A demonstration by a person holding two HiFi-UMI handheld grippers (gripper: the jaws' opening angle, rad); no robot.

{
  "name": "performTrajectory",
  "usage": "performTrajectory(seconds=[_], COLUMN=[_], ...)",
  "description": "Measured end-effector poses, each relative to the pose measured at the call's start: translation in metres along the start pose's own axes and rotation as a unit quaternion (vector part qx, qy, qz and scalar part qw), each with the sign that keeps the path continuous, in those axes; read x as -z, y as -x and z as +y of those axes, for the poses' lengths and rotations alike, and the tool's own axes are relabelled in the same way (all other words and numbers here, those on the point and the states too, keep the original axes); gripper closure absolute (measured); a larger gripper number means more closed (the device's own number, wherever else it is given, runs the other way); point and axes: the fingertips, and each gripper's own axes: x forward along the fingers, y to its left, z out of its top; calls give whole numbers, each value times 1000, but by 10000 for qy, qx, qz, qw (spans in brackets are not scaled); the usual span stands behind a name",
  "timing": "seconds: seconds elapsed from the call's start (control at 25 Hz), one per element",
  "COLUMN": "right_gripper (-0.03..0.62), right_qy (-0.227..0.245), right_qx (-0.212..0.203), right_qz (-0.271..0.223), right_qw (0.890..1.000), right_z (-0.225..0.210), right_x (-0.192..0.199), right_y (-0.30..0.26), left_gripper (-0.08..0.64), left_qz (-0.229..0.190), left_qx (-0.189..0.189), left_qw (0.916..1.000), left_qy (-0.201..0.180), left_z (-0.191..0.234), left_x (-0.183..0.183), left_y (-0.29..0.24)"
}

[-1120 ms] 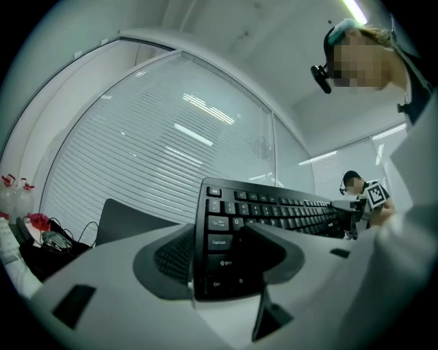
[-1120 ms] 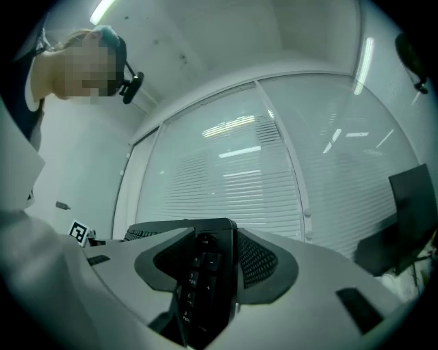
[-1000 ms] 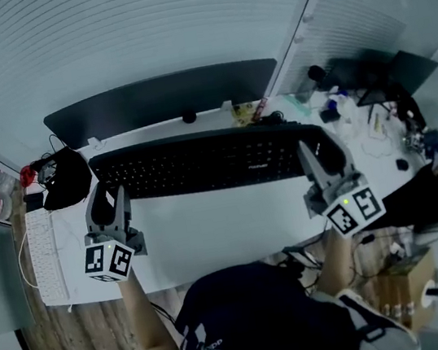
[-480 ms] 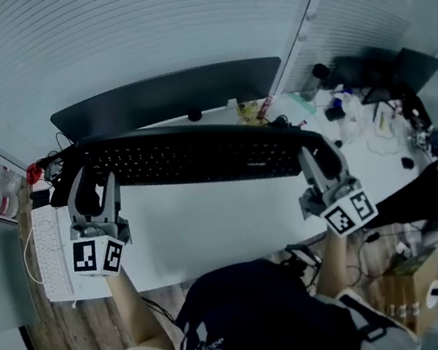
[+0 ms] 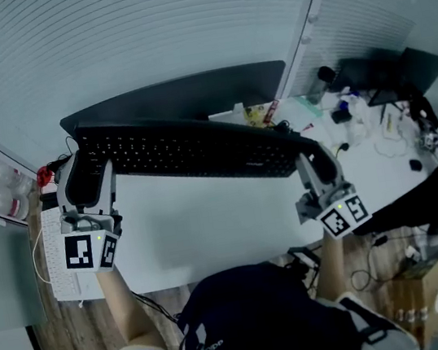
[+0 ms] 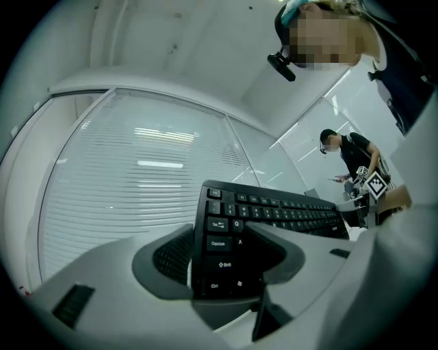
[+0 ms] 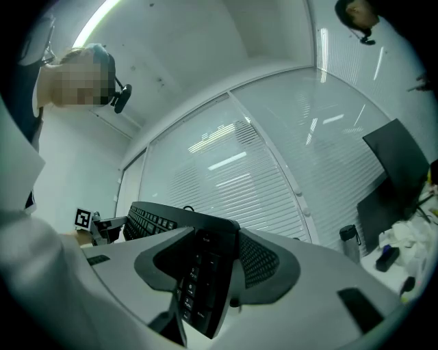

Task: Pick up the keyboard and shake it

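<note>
Black keyboard (image 5: 191,151) is off the desk (image 5: 211,229) and mid-swing. Over the last second it went from level across the head view to a clear slant. Its left end climbed up and away toward the monitor (image 5: 182,95); the right end barely shifted. Reads as one stroke of the shake, left side leading.

Left gripper (image 5: 85,176): jaws narrow, clamped on the keyboard's left end. The Tab/Caps/Shift/Ctrl column sits right between them in the left gripper view. It travelled up and outward with that end.

Right gripper (image 5: 318,164): also closed on the board, right end wedged between its jaws in the right gripper view. Position is nearly the same as a second ago, so it's acting as the pivot.

Both gripper views look up at blinds and ceiling, not desktop. My read is that the board is well clear of the surface.

Task status: pickup done, shake under way. The next stroke probably wants the left end back down or the right end up. Both ends sit deep in the jaws, and no slip shows between frames.

Around it: a second, white keyboard (image 5: 55,270) lies at the desk's left edge, beside the left gripper's marker cube. Clutter (image 5: 357,111) on the desk's right side is well apart from the swing. The monitor is the thing to watch. The left end now sits near it in the head view, but the depth gap isn't readable.
</note>
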Motion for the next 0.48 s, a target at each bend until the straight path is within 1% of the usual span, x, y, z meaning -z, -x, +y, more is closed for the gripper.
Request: performTrajectory(seconds=[0.24, 0.4, 0.48], right_gripper=[411, 411, 411], right_qy=[-100, -127, -149], right_qx=[11, -39, -36], right_qz=[-98, -44, -113], right_qw=[9999, 9999, 9998], right_z=[-1, 7, 1], right_x=[3, -2, -1], right_y=[1, 15, 8], left_gripper=[341, 341, 341], left_qz=[-77, -160, -176], left_qx=[46, 157, 182], left_qw=[9996, 9992, 9992], left_qy=[-273, -331, -321], left_z=[-3, -7, -5], left_x=[-14, -29, -27], left_y=[-3, 12, 5])
